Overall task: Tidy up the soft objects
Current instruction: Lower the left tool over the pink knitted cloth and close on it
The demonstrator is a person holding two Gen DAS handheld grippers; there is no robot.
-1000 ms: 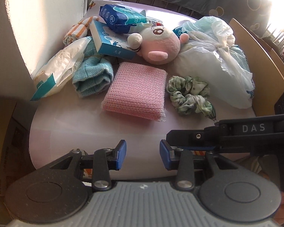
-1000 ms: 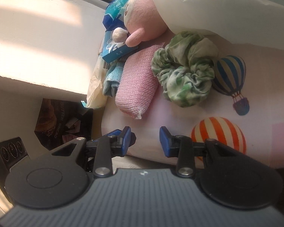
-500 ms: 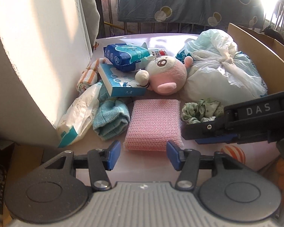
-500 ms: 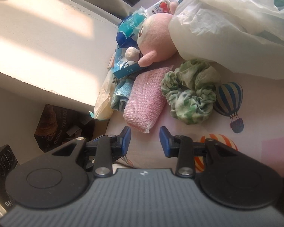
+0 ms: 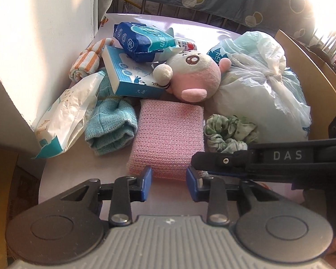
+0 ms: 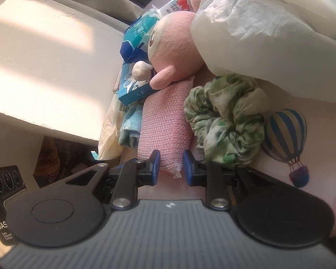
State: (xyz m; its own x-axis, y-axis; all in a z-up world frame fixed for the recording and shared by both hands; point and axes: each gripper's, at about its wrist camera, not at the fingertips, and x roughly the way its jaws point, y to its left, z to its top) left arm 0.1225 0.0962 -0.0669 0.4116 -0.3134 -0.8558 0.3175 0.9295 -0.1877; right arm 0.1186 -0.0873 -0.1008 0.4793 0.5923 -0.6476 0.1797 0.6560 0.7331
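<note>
A pink knitted sponge pad (image 5: 168,137) lies flat in the middle of the table, with a green scrunchie (image 5: 229,132) to its right and a folded teal cloth (image 5: 110,129) to its left. A pink plush toy (image 5: 194,76) sits behind the pad. My left gripper (image 5: 168,182) is open, its blue tips at the pad's near edge. My right gripper (image 6: 171,165) is open around the pad's (image 6: 165,125) near corner, beside the scrunchie (image 6: 226,121). The right gripper (image 5: 197,160) reaches in from the right in the left wrist view.
A knotted white plastic bag (image 5: 262,87) fills the right side. A blue tissue box (image 5: 127,74), a blue wipes pack (image 5: 143,42), a white packet (image 5: 69,109) and a striped orange cloth (image 5: 85,65) lie along the white wall (image 5: 38,33). A cardboard panel (image 5: 311,67) stands right.
Both grippers have moved in toward the pink pad, whose near edge now sits between the tips of each. The right gripper has moved left from beside the scrunchie.
</note>
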